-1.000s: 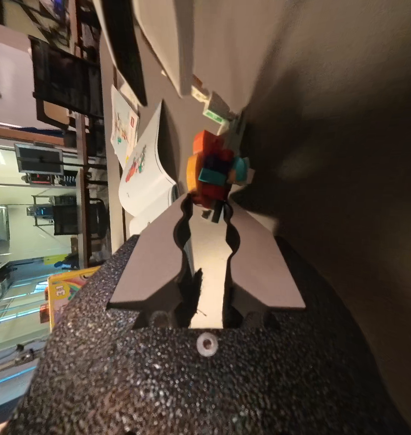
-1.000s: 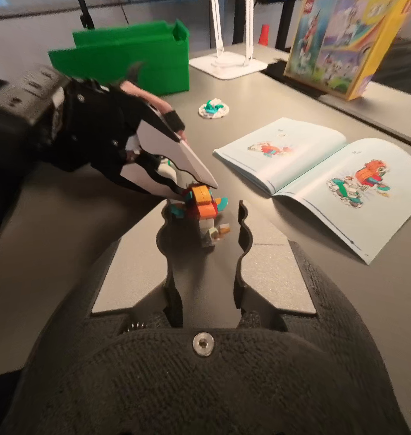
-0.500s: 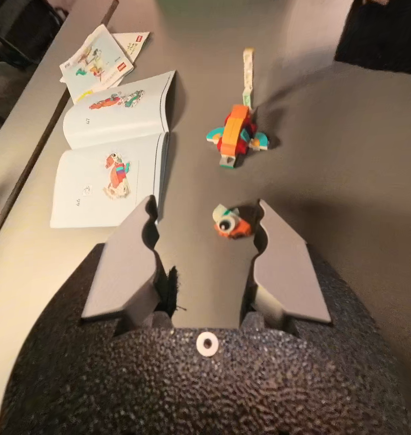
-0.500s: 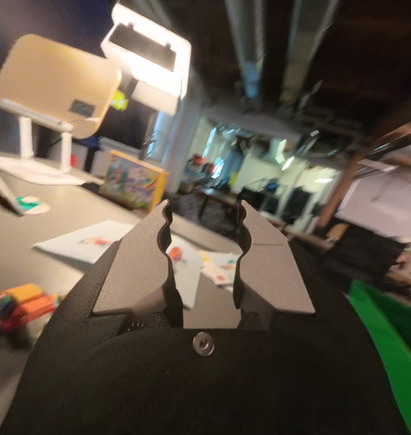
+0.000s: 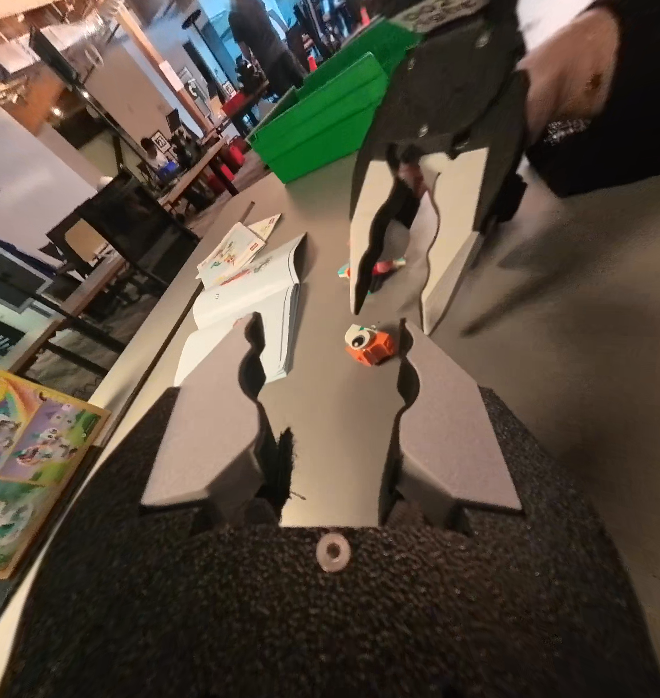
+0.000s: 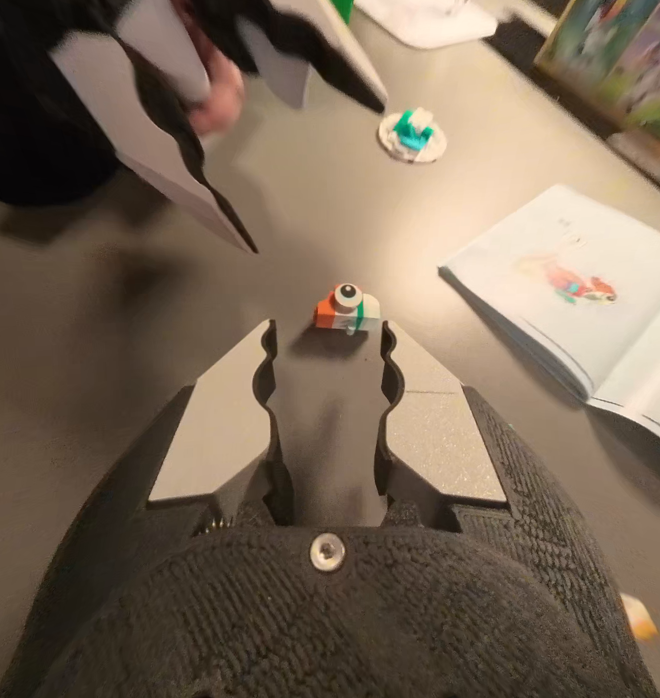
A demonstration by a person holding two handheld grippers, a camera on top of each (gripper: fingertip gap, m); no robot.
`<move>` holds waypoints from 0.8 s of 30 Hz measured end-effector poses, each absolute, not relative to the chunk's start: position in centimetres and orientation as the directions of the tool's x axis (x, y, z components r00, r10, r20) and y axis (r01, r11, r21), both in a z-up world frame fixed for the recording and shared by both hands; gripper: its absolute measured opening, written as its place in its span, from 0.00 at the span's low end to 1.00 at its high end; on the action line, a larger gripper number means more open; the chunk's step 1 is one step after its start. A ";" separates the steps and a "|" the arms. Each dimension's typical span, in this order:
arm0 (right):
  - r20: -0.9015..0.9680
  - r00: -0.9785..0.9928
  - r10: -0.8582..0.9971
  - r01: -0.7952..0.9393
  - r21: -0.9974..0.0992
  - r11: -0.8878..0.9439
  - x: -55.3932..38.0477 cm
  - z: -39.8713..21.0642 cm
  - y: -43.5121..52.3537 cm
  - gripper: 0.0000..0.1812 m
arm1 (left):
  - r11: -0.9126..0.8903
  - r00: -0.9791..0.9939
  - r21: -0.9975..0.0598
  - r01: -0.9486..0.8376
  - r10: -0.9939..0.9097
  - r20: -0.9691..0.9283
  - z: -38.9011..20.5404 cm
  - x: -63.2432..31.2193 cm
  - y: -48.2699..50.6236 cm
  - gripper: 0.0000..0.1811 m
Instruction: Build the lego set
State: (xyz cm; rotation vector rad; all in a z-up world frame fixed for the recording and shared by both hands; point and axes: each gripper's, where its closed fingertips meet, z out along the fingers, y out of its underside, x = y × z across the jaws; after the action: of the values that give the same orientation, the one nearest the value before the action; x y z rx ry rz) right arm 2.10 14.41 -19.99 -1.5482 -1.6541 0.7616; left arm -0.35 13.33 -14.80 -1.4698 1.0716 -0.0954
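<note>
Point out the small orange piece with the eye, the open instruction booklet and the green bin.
small orange piece with the eye (image 6: 345, 310): right wrist view, on its eye stud.
open instruction booklet (image 5: 260, 298): left wrist view, on the page.
green bin (image 5: 321, 128): left wrist view, on its side wall.

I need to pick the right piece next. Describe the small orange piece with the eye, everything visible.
The small orange-and-white brick assembly with a round black-and-white eye looks like glossy plastic: an orange block, white parts, a green stripe. It lies loose on the grey table, ungripped, just beyond the open tips of both the right hand-held gripper and the left hand-held gripper.
</note>
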 end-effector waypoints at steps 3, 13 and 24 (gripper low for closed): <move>0.075 0.010 0.997 0.612 -0.789 0.053 1.2 -21.3 14.7 0.31 | 0.222 0.496 -0.745 -0.629 -0.623 -0.604 -16.2 -1.2 12.8 0.35; -0.075 -0.007 0.997 0.589 -0.806 -0.057 0.1 -20.9 14.0 0.20 | 0.308 0.371 -0.626 -0.717 -0.592 -0.716 -18.1 -0.4 12.4 0.33; -0.248 -0.124 0.961 0.522 -0.840 -0.150 0.1 -18.4 11.4 0.21 | 0.475 0.048 -0.173 -0.863 -0.263 -0.964 -18.0 1.1 12.3 0.15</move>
State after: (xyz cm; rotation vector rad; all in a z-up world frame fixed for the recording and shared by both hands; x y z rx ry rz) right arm 0.09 11.41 -18.38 -1.6752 -1.6458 1.2123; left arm 1.08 12.30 -17.99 -1.0330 1.4961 0.6122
